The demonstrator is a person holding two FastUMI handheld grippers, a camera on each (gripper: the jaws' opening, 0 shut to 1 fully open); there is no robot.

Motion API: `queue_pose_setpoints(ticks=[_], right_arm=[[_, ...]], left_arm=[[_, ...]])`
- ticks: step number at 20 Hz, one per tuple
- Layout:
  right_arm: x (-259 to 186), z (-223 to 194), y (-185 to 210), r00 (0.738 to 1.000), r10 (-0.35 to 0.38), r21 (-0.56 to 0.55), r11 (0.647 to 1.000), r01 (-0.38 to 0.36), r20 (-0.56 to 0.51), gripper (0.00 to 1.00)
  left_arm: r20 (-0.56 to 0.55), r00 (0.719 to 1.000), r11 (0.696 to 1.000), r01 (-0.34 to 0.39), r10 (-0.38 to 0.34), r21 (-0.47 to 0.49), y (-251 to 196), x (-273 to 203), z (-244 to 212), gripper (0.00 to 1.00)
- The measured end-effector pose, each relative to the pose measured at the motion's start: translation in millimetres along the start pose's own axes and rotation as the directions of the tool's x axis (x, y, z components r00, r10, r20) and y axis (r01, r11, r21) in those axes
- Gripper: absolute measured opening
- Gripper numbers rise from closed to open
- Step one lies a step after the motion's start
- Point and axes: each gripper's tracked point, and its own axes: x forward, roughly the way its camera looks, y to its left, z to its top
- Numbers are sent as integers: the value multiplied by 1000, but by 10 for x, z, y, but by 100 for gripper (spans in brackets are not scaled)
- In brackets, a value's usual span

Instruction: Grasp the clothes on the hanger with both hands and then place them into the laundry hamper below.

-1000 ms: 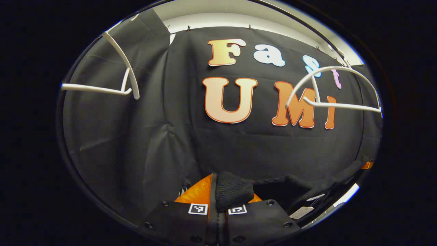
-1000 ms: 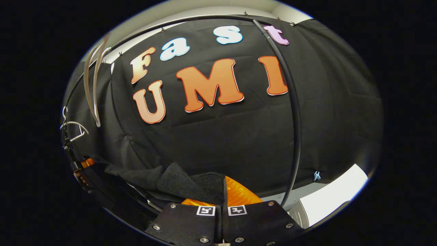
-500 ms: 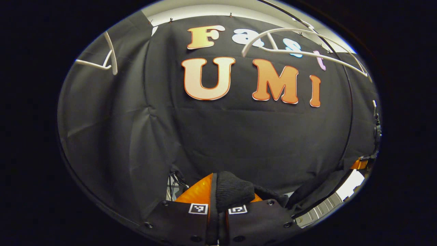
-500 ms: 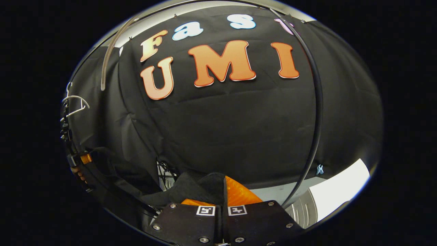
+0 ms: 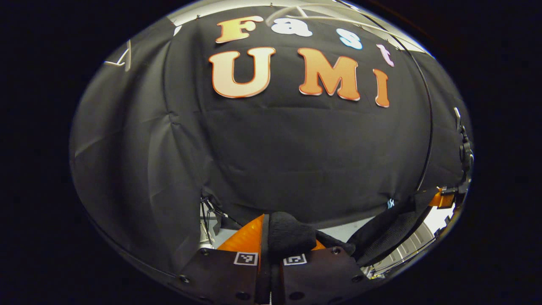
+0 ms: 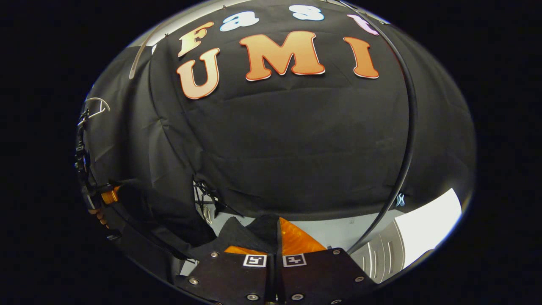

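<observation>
While both jaws stay clamped, the left gripper (image 5: 271, 243) and right gripper (image 6: 277, 241) pinch the black knitted garment (image 5: 292, 235) slung between them. Open room lies ahead. Beyond, the white plastic hangers (image 5: 120, 59) have slid higher since a second ago.

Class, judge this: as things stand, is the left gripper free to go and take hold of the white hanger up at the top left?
Probably not: the left gripper is shut on the black garment, and the white hanger hangs far above it.
</observation>
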Motion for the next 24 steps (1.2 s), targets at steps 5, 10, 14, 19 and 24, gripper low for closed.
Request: queue_pose_setpoints(ticks=[5,10,14,19,24], right_arm=[[235,-439,-50,998,-7,-6,1000,6,-66,0],[460,-833,-128,991,-12,9,1000,13,-135,1],[573,-1105,-170,983,-14,11,1000,16,-182,1],[691,-1363,-204,974,-25,3,1000,26,-227,2],[818,-1671,-135,959,-12,5,1000,14,-284,8]], left_arm=[[-94,995,999,32,-32,-1,-245,212,-497,9],[-167,984,998,63,-62,2,-422,419,-934,9],[-231,970,996,83,-77,13,-535,494,-1266,9],[-332,937,992,121,-105,27,-666,566,-1696,9],[-397,912,994,113,-104,-2,-692,609,-1982,11]])
